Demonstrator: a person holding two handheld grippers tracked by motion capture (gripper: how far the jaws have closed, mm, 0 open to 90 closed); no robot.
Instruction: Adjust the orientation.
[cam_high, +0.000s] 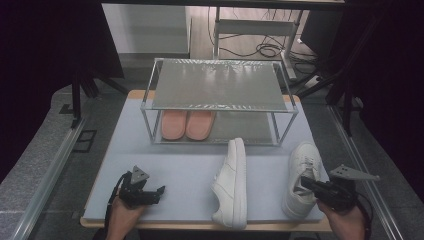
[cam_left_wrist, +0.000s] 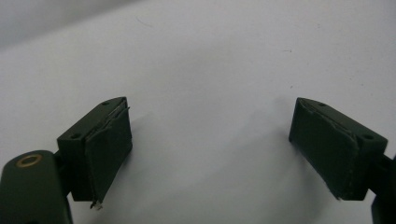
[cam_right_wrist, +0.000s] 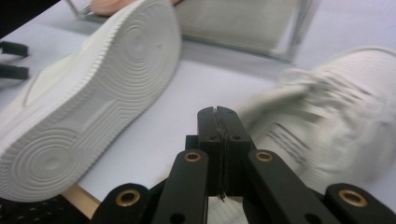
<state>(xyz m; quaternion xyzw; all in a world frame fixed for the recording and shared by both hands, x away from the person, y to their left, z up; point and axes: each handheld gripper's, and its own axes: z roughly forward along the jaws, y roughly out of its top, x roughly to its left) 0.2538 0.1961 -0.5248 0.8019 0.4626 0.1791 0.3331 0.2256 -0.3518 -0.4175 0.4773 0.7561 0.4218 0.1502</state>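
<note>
Two white sneakers are on the grey mat (cam_high: 175, 160). One sneaker (cam_high: 232, 180) lies on its side at the middle front, its ribbed sole (cam_right_wrist: 93, 107) facing my right gripper. The other sneaker (cam_high: 300, 170) stands upright at the right and looks blurred (cam_right_wrist: 336, 112) in the right gripper view. My right gripper (cam_high: 303, 181) is at that shoe's heel opening, its jaws (cam_right_wrist: 218, 112) pressed shut with nothing seen between them. At the front left, my left gripper (cam_high: 161, 192) hangs over bare mat (cam_left_wrist: 210, 60) with its jaws (cam_left_wrist: 210, 135) wide open and empty.
A two-tier metal shoe rack (cam_high: 220, 85) stands at the back of the table. A pair of pink slippers (cam_high: 187, 124) sits on the left of its lower shelf. Bare mat lies between the rack and the left gripper. The table edge runs just below both hands.
</note>
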